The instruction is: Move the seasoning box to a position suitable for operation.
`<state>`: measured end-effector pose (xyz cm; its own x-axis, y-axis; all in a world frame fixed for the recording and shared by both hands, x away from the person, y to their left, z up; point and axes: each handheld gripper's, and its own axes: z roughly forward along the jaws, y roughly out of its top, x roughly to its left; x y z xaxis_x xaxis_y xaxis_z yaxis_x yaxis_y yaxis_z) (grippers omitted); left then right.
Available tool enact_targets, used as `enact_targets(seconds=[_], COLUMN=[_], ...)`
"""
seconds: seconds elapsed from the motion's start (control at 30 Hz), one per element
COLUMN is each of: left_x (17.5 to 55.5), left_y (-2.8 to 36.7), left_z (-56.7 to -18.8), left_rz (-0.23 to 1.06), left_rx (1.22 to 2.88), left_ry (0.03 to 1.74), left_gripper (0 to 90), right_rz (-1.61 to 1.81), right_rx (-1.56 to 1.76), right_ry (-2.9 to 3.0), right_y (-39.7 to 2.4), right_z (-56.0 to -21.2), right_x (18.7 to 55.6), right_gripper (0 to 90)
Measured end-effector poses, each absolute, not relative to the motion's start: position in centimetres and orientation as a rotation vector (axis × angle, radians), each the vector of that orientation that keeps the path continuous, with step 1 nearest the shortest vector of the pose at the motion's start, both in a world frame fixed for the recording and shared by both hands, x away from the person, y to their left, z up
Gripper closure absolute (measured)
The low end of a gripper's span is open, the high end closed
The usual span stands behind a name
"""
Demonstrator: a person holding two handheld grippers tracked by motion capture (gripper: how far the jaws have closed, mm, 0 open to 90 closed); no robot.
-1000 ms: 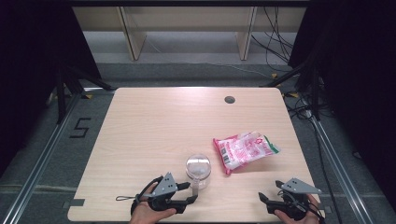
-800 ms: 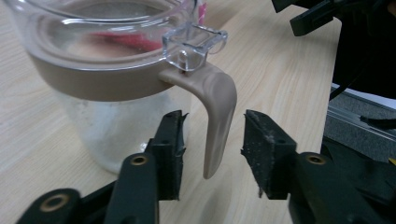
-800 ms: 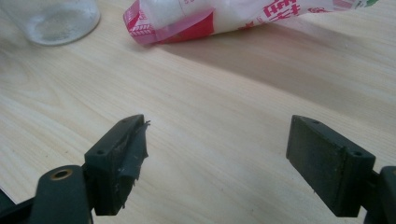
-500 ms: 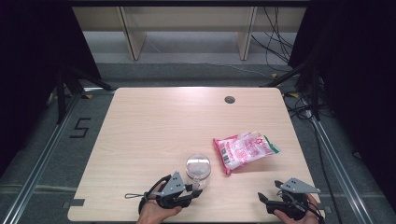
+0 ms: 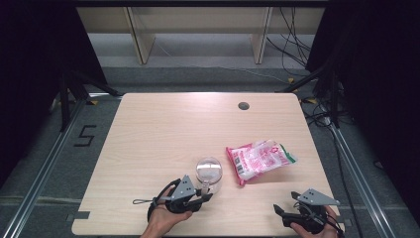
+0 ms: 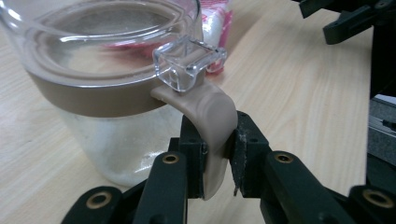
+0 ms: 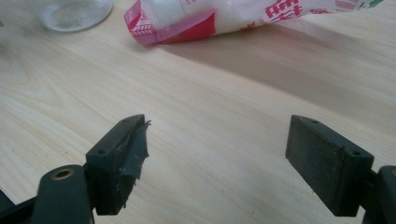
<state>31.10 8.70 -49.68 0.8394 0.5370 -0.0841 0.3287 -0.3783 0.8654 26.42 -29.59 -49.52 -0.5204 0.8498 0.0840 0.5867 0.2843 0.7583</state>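
Left gripper [image 6: 215,154] clamped on tan handle [image 6: 212,116] of clear jar [image 5: 208,172], near table's [image 5: 148,139] front edge. Right gripper [image 7: 217,158] spread wide, empty, near pink-white bag [image 5: 260,158].

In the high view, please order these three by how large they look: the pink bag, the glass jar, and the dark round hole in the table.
1. The pink bag looks largest.
2. The glass jar comes next; the camera sees mostly its top.
3. The dark round hole looks smallest, though it lies farther from the camera.
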Motion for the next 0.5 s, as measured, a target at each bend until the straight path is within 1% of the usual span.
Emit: enact_targets(seconds=[0.17, 0.27, 0.37, 0.4, 0.47, 0.5], left_x=[31.8, 32.4, 32.7, 32.9, 32.9, 33.0], left_y=[9.3, 10.3, 10.8, 11.1, 11.2, 11.5], left_z=[-49.8, -49.6, -49.8, -49.8, -49.8, -49.8], left_rz=[0.251, 0.302, 0.303, 0.315, 0.317, 0.361], left_rx=[1.971, 1.979, 1.947, 1.952, 1.949, 1.952], left_ry=[0.672, 0.706, 0.74, 0.737, 0.743, 0.755], left_gripper=[74.2, 73.4, 72.6, 72.4, 72.2, 72.2], right_rz=[1.08, 1.08, 1.092, 1.085, 1.09, 1.09], right_rx=[1.289, 1.24, 1.305, 1.251, 1.257, 1.289], right_ry=[2.222, 2.238, 2.223, 2.236, 2.244, 2.228], right_y=[-29.6, -29.9, -29.7, -29.9, -29.9, -29.7], right_z=[-49.6, -49.7, -49.5, -49.6, -49.6, -49.5], right_x=[26.5, 26.7, 26.5, 26.7, 26.7, 26.5], right_gripper=[21.6, 21.5, 21.5, 21.6, 21.5, 21.6])
